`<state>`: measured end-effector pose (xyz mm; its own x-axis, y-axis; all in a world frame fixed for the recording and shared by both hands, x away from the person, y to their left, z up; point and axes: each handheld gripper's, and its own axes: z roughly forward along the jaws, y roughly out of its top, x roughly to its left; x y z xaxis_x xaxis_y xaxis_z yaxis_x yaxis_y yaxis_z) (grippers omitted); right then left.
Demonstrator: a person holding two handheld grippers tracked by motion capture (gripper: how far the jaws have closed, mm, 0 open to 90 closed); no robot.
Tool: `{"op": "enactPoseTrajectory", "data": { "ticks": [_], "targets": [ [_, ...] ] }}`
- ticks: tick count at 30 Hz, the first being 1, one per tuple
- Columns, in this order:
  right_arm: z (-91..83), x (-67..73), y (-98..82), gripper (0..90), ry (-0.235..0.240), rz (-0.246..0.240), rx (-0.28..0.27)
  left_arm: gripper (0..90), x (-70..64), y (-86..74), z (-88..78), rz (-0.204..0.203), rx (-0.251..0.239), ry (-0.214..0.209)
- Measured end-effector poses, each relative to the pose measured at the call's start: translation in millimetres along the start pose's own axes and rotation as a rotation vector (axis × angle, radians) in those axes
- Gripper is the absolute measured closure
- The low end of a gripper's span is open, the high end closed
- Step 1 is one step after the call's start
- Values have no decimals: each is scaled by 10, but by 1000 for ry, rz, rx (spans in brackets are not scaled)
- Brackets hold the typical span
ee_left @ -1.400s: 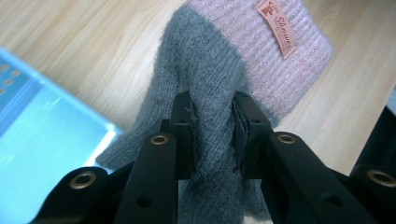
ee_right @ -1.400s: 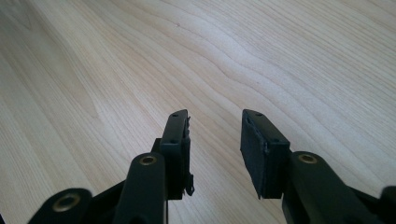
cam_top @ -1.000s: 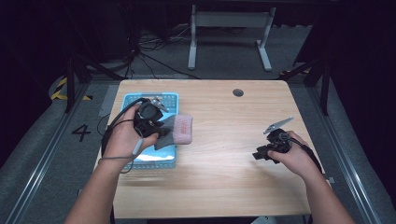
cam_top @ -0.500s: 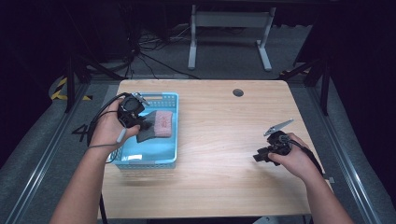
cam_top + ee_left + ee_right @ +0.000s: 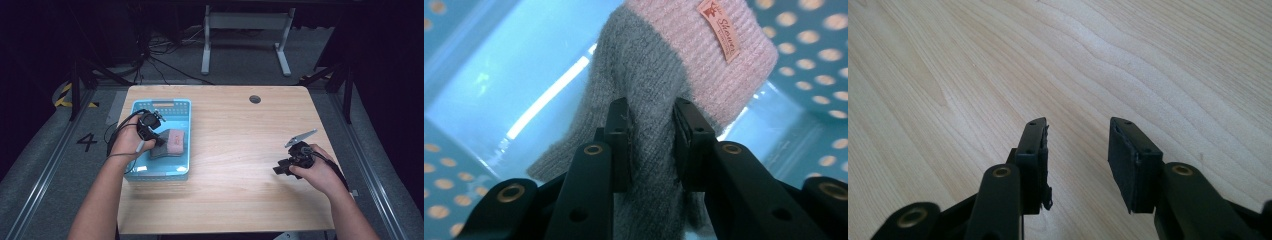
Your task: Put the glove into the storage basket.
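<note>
- High view, left of the frame: your left gripper [image 5: 159,141] is down inside the blue basket [image 5: 162,170], which stands at the table's [image 5: 240,195] left edge. Its jaws are closed on the grey end of the knitted item [image 5: 170,145], which is grey at one end and pink at the other. The pink end lies toward the basket's right wall.
- High view, right of the frame: your right gripper [image 5: 278,170] rests low over bare wood near the table's right edge, well apart from the basket. A grey plate sits on top of it. Nothing is near its jaws.
- Left gripper view, centre: the fingers [image 5: 618,145] pinch a fold of grey knit [image 5: 649,90] between them, and the fabric bunches in the gap. The pink cuff [image 5: 719,65] with a small sewn label [image 5: 720,29] sits at the upper right. The perforated basket floor [image 5: 499,75] fills the background, so the item is held low over the bottom; whether it touches there you cannot tell.
- Right gripper view, lower centre: the right gripper [image 5: 1078,145] stands partly open with a clear gap between its pads, and nothing is between them. Its jaws have just been opening. Wood grain lies beyond.
- Handling, as judged: the knitted item is light, soft and limp. It is not fragile and is unlikely to slip from the pads. It will sag and swing from a single pinch.
- Grip advice: take it by a thick fold near the middle, or at the doubled cuff, so the hanging end clears the basket wall.
</note>
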<state>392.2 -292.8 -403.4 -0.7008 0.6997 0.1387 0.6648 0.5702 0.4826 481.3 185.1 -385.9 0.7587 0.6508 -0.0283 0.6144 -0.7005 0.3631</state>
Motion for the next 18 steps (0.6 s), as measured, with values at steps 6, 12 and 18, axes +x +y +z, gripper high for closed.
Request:
{"op": "enactPoseTrajectory", "data": {
  "ticks": [6, 12, 18],
  "targets": [
    [-6, 12, 8, 597, -4, -11, -8, 572, 89, -64, 175, 29, 2, 21],
    [-17, 22, 34, 595, -3, -16, -16, 385, 49, -71, 83, 107, -52, 130],
    [-25, -5, 36, 587, -10, -16, -21, 396, -189, 3, -172, 111, -143, 93]
  ]
}}
